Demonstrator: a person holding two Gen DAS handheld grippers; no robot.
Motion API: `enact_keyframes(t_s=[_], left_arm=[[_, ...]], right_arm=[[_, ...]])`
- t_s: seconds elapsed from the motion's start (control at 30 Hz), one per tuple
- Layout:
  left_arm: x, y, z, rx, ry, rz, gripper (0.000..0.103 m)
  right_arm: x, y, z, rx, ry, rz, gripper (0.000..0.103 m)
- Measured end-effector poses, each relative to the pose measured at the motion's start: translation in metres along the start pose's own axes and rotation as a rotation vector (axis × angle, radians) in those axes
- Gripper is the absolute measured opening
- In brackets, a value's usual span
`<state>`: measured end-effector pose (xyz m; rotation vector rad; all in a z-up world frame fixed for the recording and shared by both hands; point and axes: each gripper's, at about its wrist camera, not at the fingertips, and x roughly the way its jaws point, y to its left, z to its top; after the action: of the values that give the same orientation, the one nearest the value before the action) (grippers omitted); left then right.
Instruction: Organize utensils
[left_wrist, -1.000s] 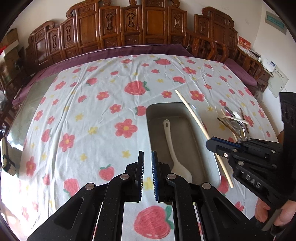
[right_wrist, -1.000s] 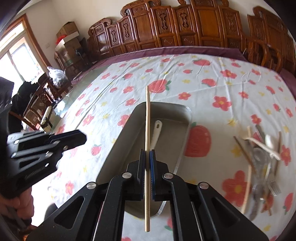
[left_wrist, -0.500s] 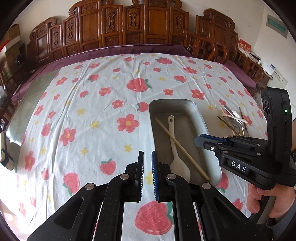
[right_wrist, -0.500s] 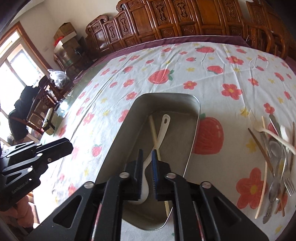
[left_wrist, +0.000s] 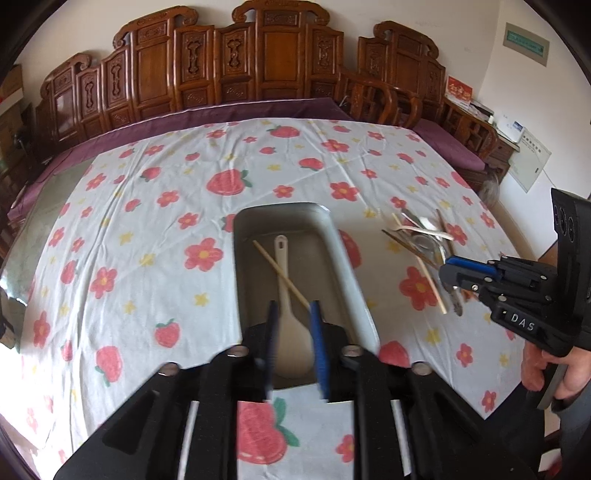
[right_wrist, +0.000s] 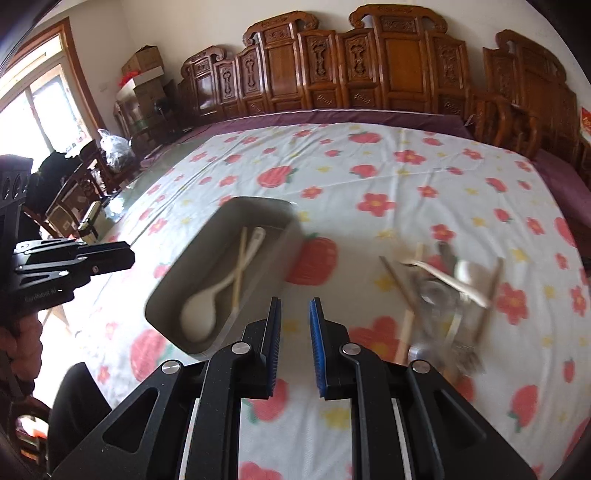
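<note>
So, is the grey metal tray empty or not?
Not empty: the grey metal tray holds a white plastic spoon and one wooden chopstick.

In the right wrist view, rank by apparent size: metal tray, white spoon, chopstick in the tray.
1. Metal tray, clearly largest.
2. White spoon and chopstick: similar length; spoon's bowl is far wider.

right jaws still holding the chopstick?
No. The right gripper is open and empty, and the chopstick lies in the metal tray across the white spoon.
</note>
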<state>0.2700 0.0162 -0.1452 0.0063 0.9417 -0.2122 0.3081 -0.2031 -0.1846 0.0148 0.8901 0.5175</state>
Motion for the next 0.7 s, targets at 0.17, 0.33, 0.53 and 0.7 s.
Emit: enact_keyframes(t_s=[0.17,0.33,0.53,0.7], left_arm=[[0.002,-0.027,-0.003,0.023,-0.031,-0.015,0.049],[0.007,-0.052,-0.008,0.04,-0.051,-0.029,0.068],[0.017,-0.077,-0.016,0.053,-0.052,-0.057,0.075],[0.021,-0.09,-0.026,0.068,-0.043,-0.074,0.075]], right_arm=[[-0.015,-0.045,-0.021,0.003,0.02,-0.078,0.019],[-0.008,-0.072,-0.035,0.001,0.064,-0.118,0.021],[0.018,-0.089,-0.039,0.016,0.116,-0.127,0.022],[0.042,-0.095,-0.025,0.019,0.147,-0.137,0.022]])
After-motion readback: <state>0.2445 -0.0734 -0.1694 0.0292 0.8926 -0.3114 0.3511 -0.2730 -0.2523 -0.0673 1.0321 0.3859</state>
